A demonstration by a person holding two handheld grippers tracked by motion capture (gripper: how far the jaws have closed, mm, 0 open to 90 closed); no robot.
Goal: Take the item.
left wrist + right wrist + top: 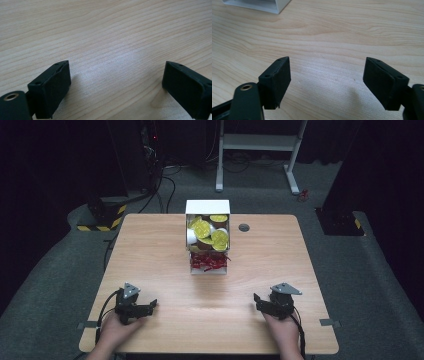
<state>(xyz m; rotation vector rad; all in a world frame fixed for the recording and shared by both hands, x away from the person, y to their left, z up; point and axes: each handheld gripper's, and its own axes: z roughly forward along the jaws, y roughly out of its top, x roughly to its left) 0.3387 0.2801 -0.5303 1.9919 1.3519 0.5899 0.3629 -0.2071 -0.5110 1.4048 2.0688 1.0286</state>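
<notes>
A white box (207,206) stands in the middle of the wooden table (150,255); it holds round yellow-topped cups (206,231) at the back and small red pieces (208,261) at the front. My left gripper (151,305) rests near the table's front left, held by a hand, jaws wide apart over bare wood (116,67). My right gripper (258,301) rests at the front right, also open with nothing between its jaws (327,62). A corner of the white box (257,5) shows at the top left of the right gripper view.
A dark round grommet (244,227) sits in the tabletop right of the box. Beyond the table's far edge stand a white metal frame (260,142) and a base with yellow-black stripes (102,217) on the grey floor.
</notes>
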